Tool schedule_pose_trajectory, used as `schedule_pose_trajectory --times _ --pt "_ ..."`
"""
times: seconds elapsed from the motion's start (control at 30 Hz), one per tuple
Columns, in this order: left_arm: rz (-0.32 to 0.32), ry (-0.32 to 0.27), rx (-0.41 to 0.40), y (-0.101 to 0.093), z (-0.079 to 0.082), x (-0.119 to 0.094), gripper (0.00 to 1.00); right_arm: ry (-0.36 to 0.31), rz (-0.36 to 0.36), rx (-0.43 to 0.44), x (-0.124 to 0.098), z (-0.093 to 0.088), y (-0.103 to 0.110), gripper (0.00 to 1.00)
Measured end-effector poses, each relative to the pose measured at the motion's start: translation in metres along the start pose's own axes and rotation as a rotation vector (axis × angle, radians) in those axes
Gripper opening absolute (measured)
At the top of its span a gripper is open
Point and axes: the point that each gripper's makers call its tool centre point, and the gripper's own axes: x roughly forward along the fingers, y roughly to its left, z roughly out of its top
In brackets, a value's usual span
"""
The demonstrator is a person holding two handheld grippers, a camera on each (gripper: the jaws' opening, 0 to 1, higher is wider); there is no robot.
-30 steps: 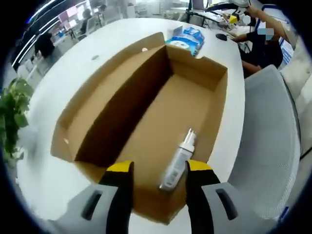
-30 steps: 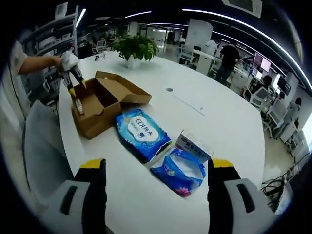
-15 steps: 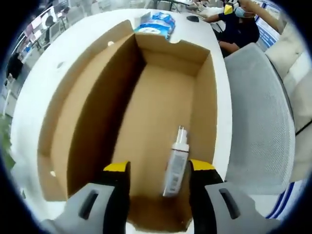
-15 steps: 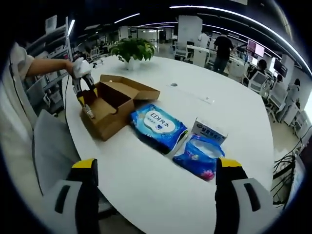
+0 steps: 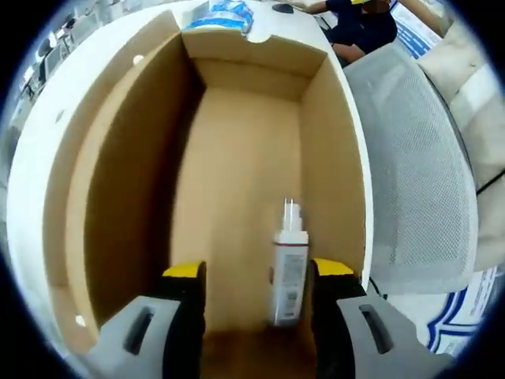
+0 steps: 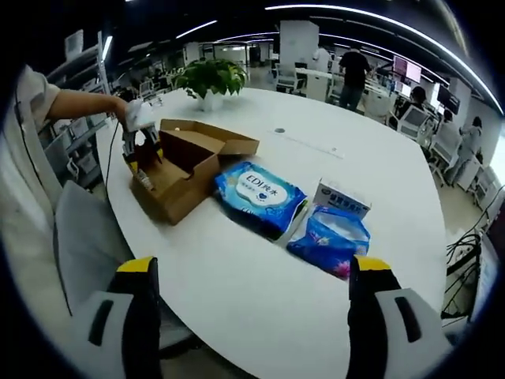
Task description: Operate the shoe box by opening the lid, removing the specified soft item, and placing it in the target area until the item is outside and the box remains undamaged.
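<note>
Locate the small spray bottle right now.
In the left gripper view, the spray bottle lies on the floor of the open cardboard shoe box, close to its right wall, between the left claw's open jaws.

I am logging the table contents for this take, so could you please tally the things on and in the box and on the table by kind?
Cardboard box: 1
Spray bottle, lying inside the box: 1
Blue soft packs: 2
Small white carton: 1
Potted plant: 1
Total: 6
</note>
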Motion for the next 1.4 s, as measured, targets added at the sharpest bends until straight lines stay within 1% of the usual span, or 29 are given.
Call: schedule_pose_trajectory --times 0.17,0.5,0.77,0.87,0.9,1.0,1.2,1.4 --pt "0.001 0.007 0.026 -0.001 -0.001 0.006 0.51 -0.002 0.002 0.014 0.002 -0.003 0.003 0.95" --pt "0.024 -0.016 0.035 -0.002 -0.002 0.013 0.46 0.002 0.007 0.021 0.004 -0.006 0.006 0.94" --pt "0.045 -0.051 0.022 -0.006 -0.002 0.014 0.36 0.008 0.019 0.013 0.009 -0.006 0.011 0.93" --pt "0.085 -0.077 0.012 -0.002 0.001 0.015 0.24 0.006 0.021 0.013 0.01 -0.005 0.012 0.92" --pt "0.103 -0.084 0.012 0.0 0.002 0.015 0.24 0.006 0.023 0.013 0.01 -0.005 0.012 0.92" --pt "0.11 -0.077 0.009 0.0 0.001 0.015 0.23 0.007 0.027 0.012 0.011 -0.005 0.014 0.92" --pt "0.128 -0.083 0.001 0.0 0.001 0.014 0.22 0.002 0.034 0.004 0.012 -0.004 0.016 0.91" --pt "0.164 -0.091 -0.037 0.003 0.001 0.011 0.2 -0.014 0.046 -0.008 0.012 0.001 0.02 0.89"
